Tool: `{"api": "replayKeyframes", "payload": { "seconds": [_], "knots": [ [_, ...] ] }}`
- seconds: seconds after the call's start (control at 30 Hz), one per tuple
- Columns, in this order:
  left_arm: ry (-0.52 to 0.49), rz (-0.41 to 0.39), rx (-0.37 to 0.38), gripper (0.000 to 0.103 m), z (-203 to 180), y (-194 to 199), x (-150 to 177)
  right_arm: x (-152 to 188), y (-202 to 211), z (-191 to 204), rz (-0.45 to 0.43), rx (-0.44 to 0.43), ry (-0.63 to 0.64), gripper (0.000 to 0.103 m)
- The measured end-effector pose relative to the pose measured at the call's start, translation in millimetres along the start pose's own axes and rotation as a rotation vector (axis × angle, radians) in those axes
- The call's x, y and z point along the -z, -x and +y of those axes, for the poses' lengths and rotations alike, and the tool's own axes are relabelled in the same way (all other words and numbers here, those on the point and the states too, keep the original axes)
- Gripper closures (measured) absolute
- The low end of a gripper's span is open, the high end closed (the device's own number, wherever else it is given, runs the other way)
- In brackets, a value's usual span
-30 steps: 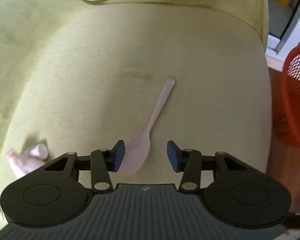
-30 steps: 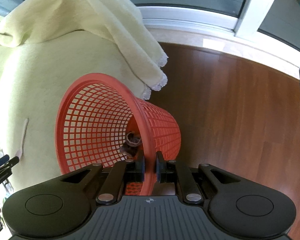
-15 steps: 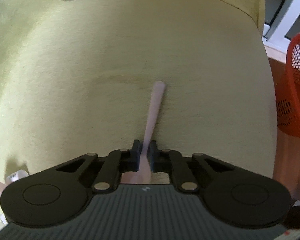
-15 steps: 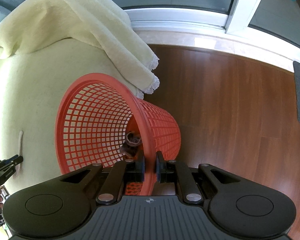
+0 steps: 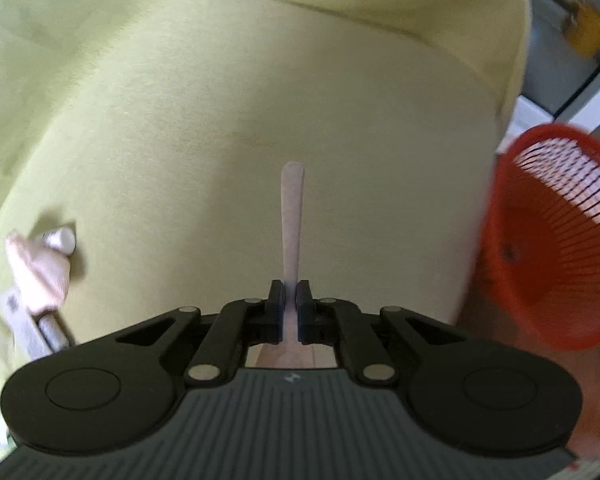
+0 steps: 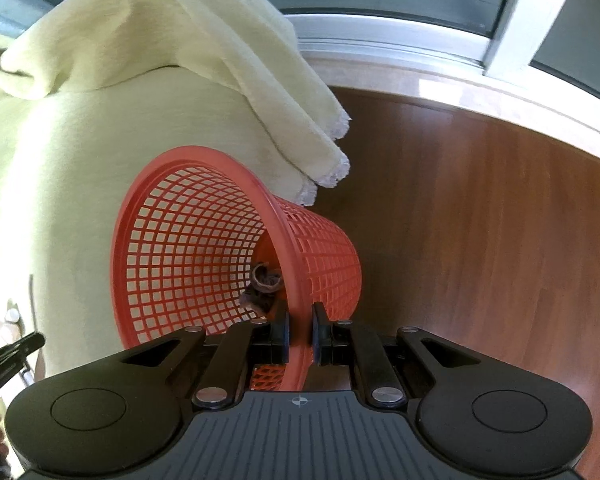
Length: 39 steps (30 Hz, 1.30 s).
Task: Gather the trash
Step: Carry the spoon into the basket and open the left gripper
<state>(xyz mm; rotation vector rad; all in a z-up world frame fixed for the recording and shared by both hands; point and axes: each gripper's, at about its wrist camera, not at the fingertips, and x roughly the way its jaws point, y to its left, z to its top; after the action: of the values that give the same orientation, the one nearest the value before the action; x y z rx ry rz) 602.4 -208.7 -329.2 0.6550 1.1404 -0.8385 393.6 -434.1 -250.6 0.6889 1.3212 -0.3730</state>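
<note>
The left gripper (image 5: 289, 304) clamps a pale pink spoon (image 5: 291, 216) between its pads, handle pointing away over the yellow-green cushion (image 5: 180, 140). To its right, the right gripper (image 6: 300, 332) pinches the near rim of the red mesh basket (image 6: 188, 248), tipped toward the cushion. Dark crumpled trash (image 6: 262, 284) lies inside the basket.

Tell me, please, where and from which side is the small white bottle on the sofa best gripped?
Judging from the left wrist view, grip the bottle across its round body just behind the cap, coming from above. It seems to lie on its side on the sofa, with pink cloth covering its rear.
</note>
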Motion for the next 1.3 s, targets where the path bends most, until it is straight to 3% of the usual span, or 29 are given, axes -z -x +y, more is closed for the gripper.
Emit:
{"api": "replayKeyframes", "payload": {
  "seconds": [0.27,0.7,1.03,1.17,1.3],
  "knots": [
    [0.106,-0.019,0.039,0.1,-49.8,60.3,-4.3,0.5,7.8,5.9,0.016,-0.027,0.066,0.096],
    [0.18,-0.01,0.12,0.1,-131.4,103.4,-5.1,3.9,26.5,17.2,0.027,-0.083,0.196,0.096],
    [0.199,-0.017,0.122,0.099,-154.9,116.4,-7.9,11.8,38.5,25.4,0.043,-0.121,0.263,0.096],
    [0.201,-0.043,0.135,0.085,-161.8,123.0,-4.6,14.7,39.9,27.0,0.048,-0.132,0.271,0.096],
    [0.228,-0.059,0.125,0.084,-158.8,132.4,2.6,15.4,42.4,28.4,0.053,-0.146,0.279,0.096]
  ]
}}
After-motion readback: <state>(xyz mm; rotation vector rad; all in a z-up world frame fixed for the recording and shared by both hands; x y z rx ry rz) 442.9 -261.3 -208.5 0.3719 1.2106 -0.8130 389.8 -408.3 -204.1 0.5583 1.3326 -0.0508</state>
